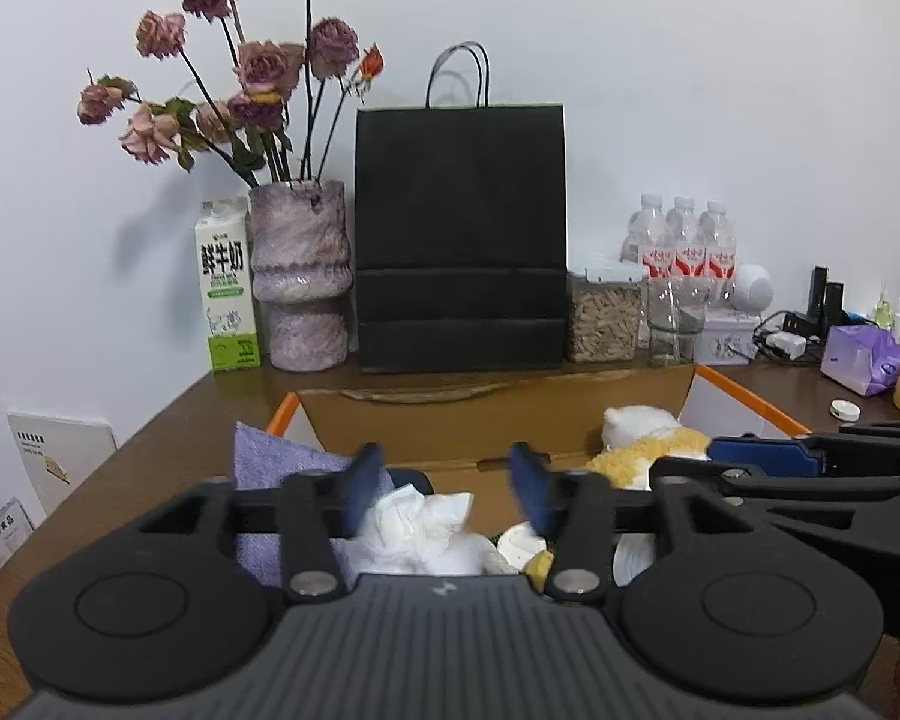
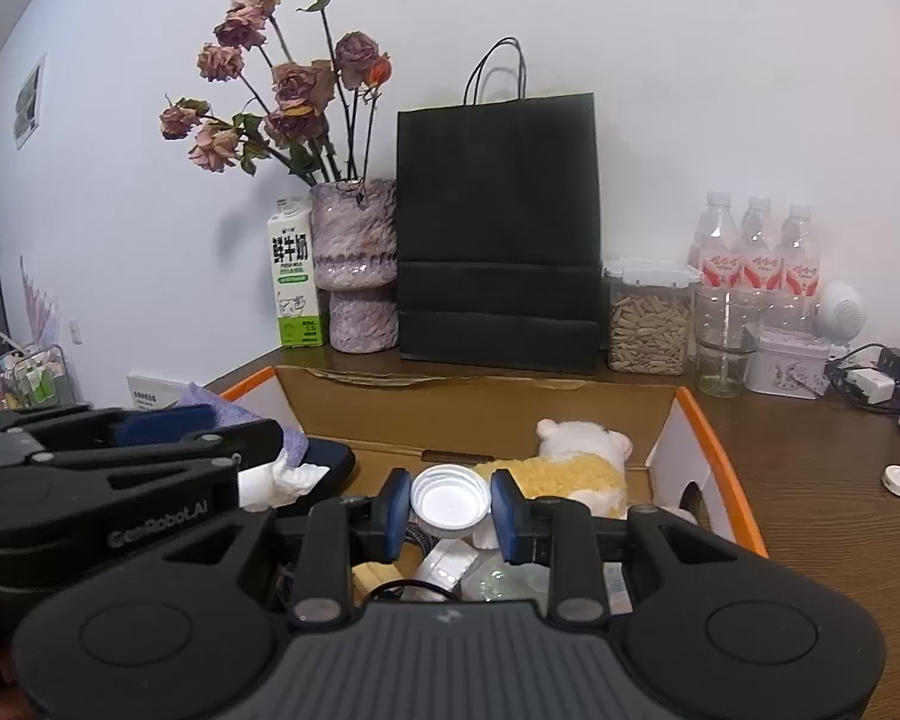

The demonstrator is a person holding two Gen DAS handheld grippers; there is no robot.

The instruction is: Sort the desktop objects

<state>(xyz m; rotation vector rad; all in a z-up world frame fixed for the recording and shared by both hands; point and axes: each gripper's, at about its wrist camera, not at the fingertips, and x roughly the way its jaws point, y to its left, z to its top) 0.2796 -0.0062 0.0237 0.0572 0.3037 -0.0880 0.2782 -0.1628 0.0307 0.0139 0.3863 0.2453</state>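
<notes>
Blue pads on your left gripper [image 1: 447,489] stand apart over a crumpled white tissue [image 1: 417,531] — the paper lies between and below them, and neither pad presses on it. The tool tips slightly downward over the near end of the cardboard box [image 1: 498,420], with a purple cloth [image 1: 270,462] draped at its left. Your right gripper [image 2: 450,513] sits just beside it, tilted down the same way; its jaws flank a white screw lid [image 2: 450,501] with a thin gap on either side, so nothing is clamped. Beyond the lid, a yellow-and-white plush toy [image 2: 576,468] lies in the box. Against the wall stand a black paper bag [image 2: 498,228], a vase of dried roses [image 2: 357,264] and a milk carton [image 2: 294,282] — all on the wooden desk [image 2: 822,480].
</notes>
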